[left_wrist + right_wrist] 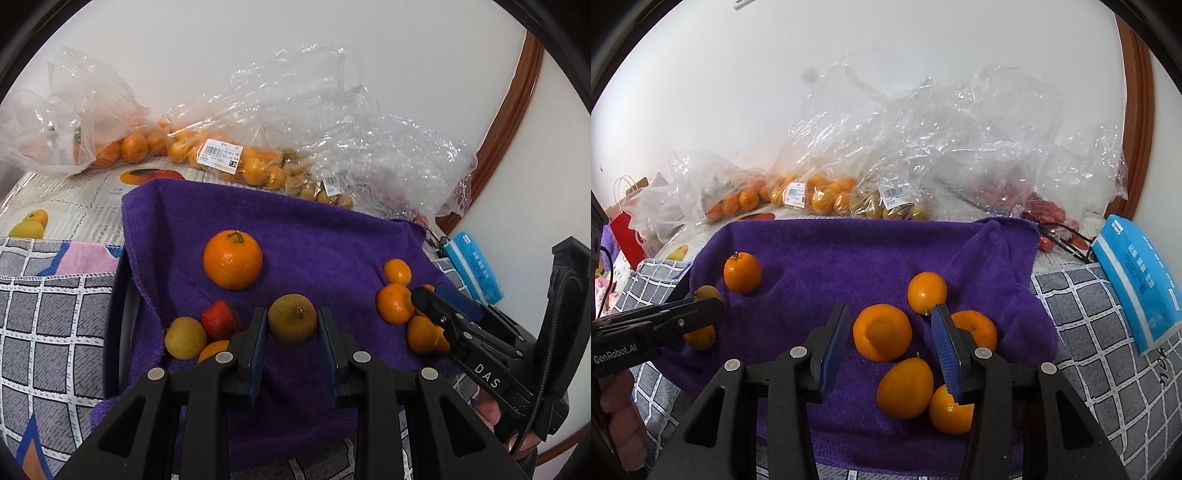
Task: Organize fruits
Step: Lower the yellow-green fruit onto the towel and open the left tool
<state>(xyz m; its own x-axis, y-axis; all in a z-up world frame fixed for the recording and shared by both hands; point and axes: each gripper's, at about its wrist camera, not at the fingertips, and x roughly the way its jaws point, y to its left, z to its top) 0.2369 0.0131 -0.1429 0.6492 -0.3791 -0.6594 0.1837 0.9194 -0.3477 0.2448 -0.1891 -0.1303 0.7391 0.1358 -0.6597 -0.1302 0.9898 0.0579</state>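
Observation:
A purple towel (332,236) lies on the table with fruit on it. My left gripper (291,325) is shut on a small brownish-green fruit (292,324) held just above the towel. A big orange (232,264) sits beyond it. A yellow-green fruit (185,336), a red fruit (220,319) and an orange one (214,350) lie at its left. My right gripper (890,325) is open over a cluster of small oranges, with one mandarin (882,331) between its fingers. It shows in the left wrist view (443,306) beside that cluster (395,303).
Clear plastic bags of oranges (221,155) and small brown fruits (886,206) line the wall behind the towel. Red fruits in a bag (1045,214) lie at the right. A blue tissue pack (1137,280) rests on the grey checked cloth (1089,332). A wooden frame (517,110) stands at the right.

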